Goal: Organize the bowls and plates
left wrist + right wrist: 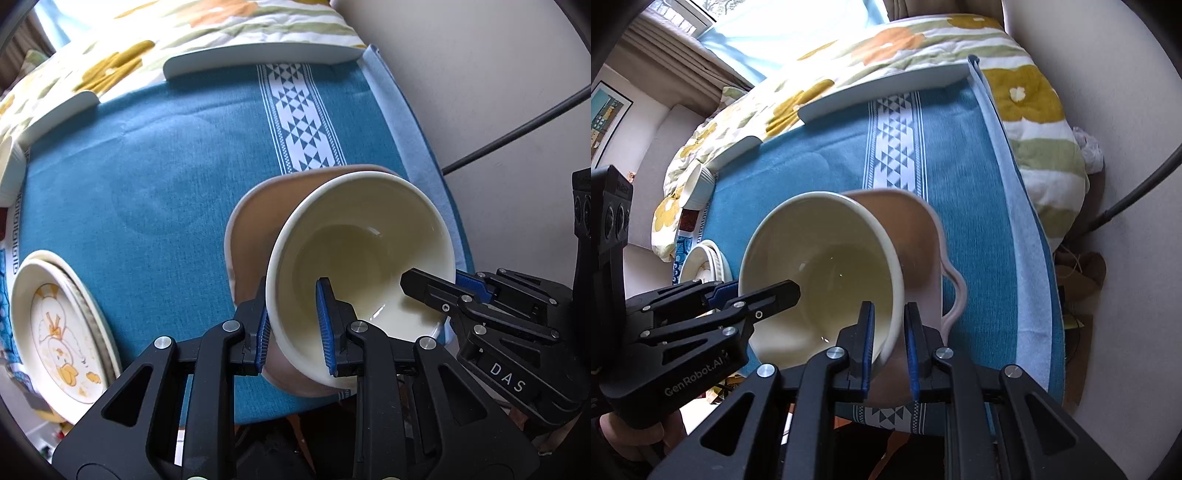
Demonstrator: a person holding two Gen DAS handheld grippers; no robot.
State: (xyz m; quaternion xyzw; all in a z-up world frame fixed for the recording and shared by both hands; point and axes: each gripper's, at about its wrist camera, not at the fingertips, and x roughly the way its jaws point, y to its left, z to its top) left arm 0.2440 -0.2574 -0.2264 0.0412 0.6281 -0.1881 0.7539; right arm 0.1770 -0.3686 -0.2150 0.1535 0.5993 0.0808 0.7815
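1. We are looking at a table under a teal cloth (166, 155), with a floral quilt (1027, 92) behind it.
2. Our left tool (293, 325) is pinching the cream bowl's (362, 251) rim.
3. Our right tool (889, 332) is pinching the opposite rim.
4. The bowl is tilting above a pink plate (923, 236).
5. A chick-patterned plate (59, 328) is lying well apart at the left.

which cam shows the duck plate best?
Left wrist: the duck plate sits large at lower left, its print readable, stacked on another plate. Right wrist shows only a small stack edge behind the left gripper; no print visible.
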